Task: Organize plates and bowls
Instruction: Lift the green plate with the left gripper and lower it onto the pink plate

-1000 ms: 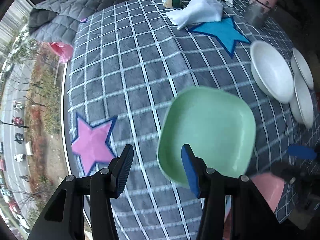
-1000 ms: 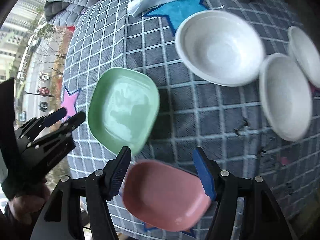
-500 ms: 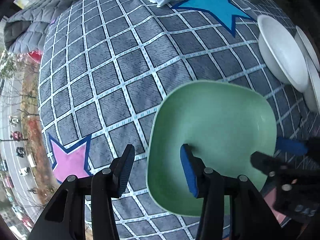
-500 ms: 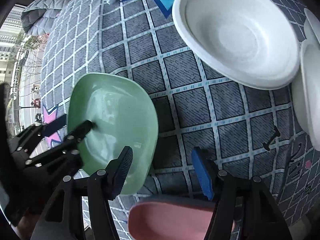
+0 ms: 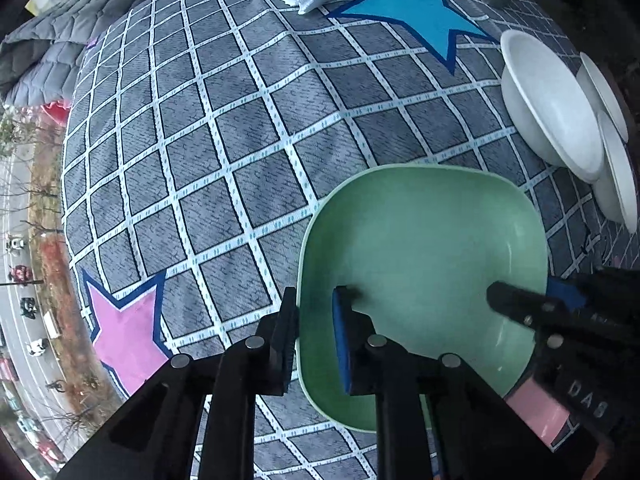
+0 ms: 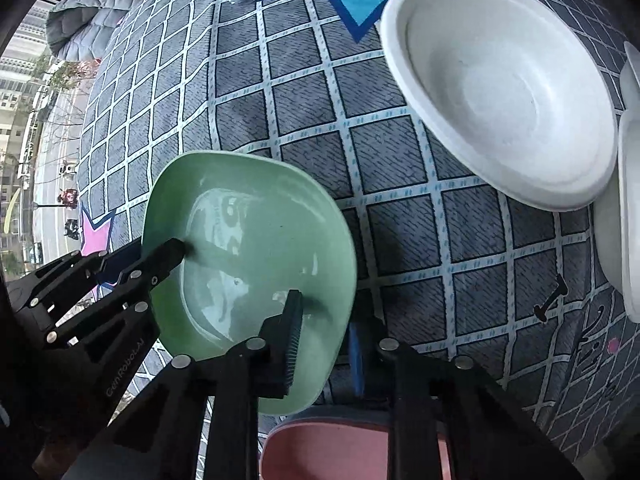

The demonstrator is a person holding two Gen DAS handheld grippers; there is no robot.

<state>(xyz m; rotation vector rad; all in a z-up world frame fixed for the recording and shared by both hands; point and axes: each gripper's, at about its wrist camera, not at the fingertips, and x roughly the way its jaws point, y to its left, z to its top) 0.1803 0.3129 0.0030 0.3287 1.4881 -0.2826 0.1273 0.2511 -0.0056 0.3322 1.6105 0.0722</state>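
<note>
Left wrist view has the left gripper [image 5: 316,336] straddling the near-left rim of the green plate [image 5: 424,240], one finger outside the wall and the blue-padded one inside, fingers drawn in close on that rim so it looks clamped, though whether the pads are fully biting is hard to call. Right wrist view shows the right gripper [image 6: 326,346] doing the same on the opposite edge, black finger inside the dish and blue pad just outside, and that one also reads as pinched onto the rim. So both tools are on one green plate, which sits on the checked tablecloth [image 5: 224,128] with the pink plate [image 6: 340,452] right at its near edge, partly under the right tool. The white bowl [image 6: 500,92] and a couple more white dishes [image 5: 616,184] are bunched off to the right side, well apart from the green one. Best guess is the green plate is about to be lifted and stacked with the pink one. To do it well, keep both grips level so the plate doesn't tip, raise it straight up enough to clear the pink rim, then line the rounded corners up before letting it down, and release one side only once it's seated
</note>
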